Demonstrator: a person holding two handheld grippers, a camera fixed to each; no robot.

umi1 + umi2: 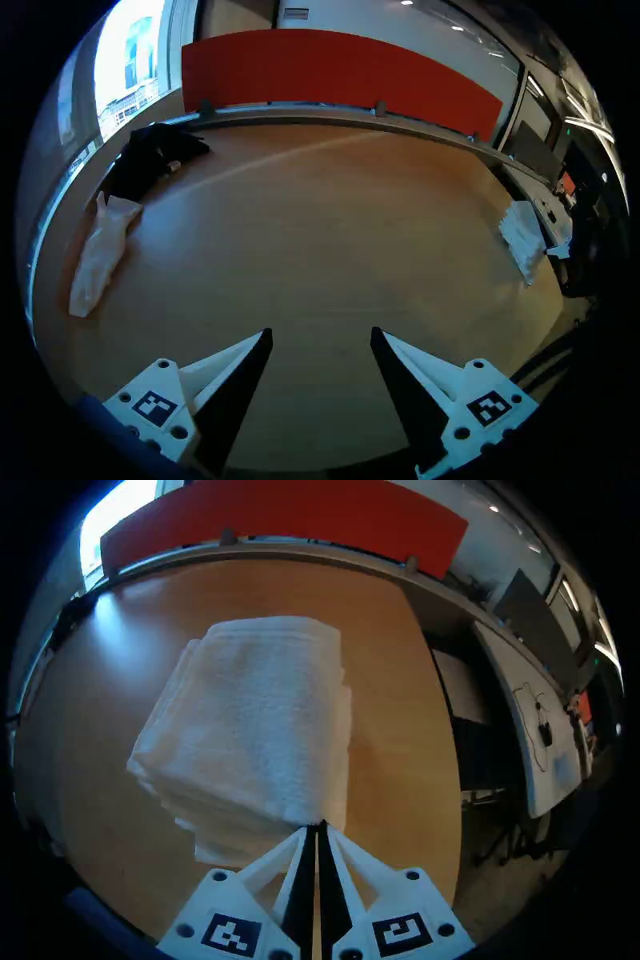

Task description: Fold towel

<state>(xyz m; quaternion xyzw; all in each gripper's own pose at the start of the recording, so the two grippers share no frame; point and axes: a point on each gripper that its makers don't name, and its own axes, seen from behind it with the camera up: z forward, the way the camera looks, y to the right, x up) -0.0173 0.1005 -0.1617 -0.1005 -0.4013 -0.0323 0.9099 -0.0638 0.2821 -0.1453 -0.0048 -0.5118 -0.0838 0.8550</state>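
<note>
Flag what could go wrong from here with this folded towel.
1. The right gripper is shut at the folded towel's near edge; a tug could drag the stacked layers apart.
2. The towel lies near the right edge of the table; a push that way could slide it off.

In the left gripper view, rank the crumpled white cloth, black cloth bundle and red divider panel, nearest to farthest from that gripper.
1. Crumpled white cloth, on the left.
2. Black cloth bundle, behind it, far left.
3. Red divider panel, across the back.
</note>
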